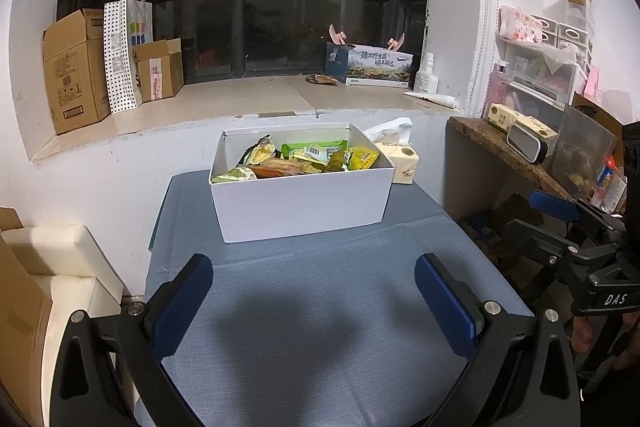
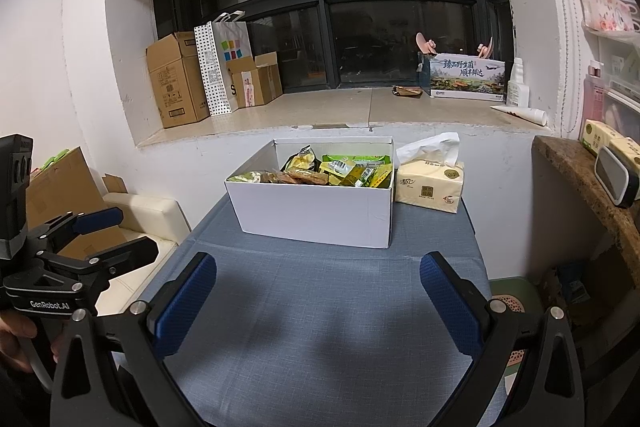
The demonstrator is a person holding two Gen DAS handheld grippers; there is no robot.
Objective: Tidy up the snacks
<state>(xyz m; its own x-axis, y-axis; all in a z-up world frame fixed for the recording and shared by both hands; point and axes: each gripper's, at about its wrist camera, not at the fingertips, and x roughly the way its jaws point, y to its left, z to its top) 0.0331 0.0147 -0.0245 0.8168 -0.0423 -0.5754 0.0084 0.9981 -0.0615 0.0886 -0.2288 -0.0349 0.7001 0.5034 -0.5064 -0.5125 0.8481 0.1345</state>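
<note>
A white cardboard box (image 1: 304, 205) stands at the far end of a table covered in blue-grey cloth (image 1: 320, 327). It holds several snack packets (image 1: 304, 159), green, yellow and brown. The box (image 2: 316, 209) and its snacks (image 2: 340, 173) also show in the right wrist view. My left gripper (image 1: 314, 291) is open and empty, above the bare cloth in front of the box. My right gripper (image 2: 318, 291) is open and empty, also short of the box; it shows at the right edge of the left wrist view (image 1: 560, 223).
A tissue pack (image 2: 430, 185) sits right of the box. A window ledge (image 2: 360, 111) behind holds cardboard boxes (image 2: 176, 79), a paper bag and a printed carton (image 2: 466, 75). A stone shelf (image 2: 580, 167) is at right, a cream seat (image 2: 140, 223) at left.
</note>
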